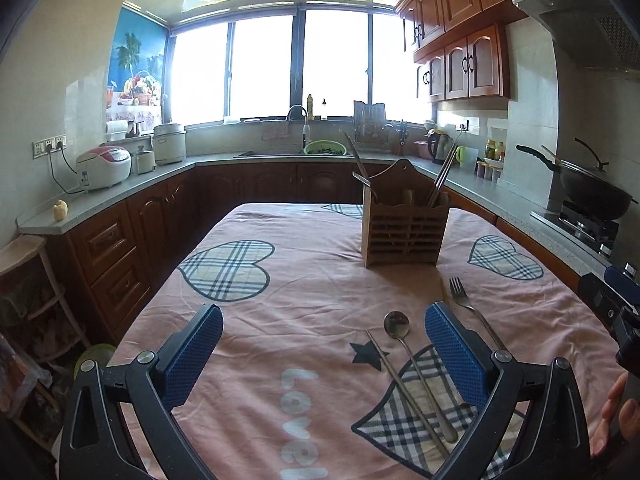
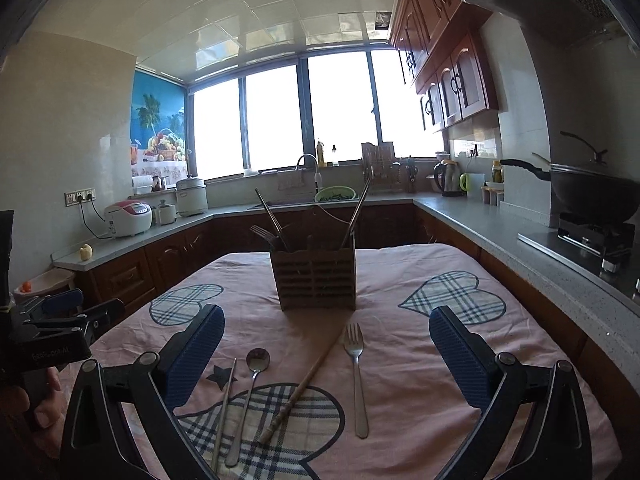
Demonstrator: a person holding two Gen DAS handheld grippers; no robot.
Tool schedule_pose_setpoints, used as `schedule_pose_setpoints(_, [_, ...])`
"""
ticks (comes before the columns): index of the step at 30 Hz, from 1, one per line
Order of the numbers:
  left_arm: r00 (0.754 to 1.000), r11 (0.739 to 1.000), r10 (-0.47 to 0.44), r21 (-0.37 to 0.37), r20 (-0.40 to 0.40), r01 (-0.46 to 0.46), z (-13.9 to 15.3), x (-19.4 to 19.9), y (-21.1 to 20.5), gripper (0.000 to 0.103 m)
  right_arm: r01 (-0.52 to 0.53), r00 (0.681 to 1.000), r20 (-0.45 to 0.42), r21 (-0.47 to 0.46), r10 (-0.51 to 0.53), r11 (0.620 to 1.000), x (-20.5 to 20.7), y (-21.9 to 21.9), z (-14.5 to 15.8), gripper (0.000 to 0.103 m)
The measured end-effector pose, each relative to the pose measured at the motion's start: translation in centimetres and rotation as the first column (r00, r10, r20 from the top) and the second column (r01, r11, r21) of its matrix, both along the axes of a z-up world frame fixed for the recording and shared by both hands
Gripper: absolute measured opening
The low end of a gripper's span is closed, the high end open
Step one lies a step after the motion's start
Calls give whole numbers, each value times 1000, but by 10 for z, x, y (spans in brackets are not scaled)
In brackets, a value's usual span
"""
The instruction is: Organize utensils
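A wooden utensil holder (image 1: 402, 232) (image 2: 314, 278) stands mid-table with chopsticks and a fork in it. On the pink cloth in front lie a metal fork (image 2: 357, 376) (image 1: 466, 304), a spoon (image 2: 250, 392) (image 1: 416, 368), a metal chopstick (image 2: 224, 412) (image 1: 400, 384) and a wooden chopstick (image 2: 304, 380). My left gripper (image 1: 324, 344) is open above the cloth, left of the spoon. My right gripper (image 2: 326, 344) is open above the utensils. Each gripper shows at the edge of the other's view.
The table (image 1: 304, 280) carries a pink cloth with plaid hearts. Kitchen counters run around it, with rice cookers (image 1: 104, 166) on the left, a sink (image 1: 320, 148) at the back and a wok (image 1: 592, 192) on the stove at right.
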State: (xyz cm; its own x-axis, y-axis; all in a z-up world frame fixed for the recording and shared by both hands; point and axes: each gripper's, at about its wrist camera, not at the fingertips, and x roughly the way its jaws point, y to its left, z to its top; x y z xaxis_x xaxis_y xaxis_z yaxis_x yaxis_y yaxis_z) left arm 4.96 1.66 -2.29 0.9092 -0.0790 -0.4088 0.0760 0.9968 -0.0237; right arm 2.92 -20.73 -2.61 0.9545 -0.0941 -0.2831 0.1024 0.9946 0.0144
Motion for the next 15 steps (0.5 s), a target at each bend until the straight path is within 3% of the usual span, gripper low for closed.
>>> schedule_pose_setpoints(15, [999,999,35,40,24,-36,-8,0,4,102,3,1000,6,-37,-3,999,-10,6,-13,103])
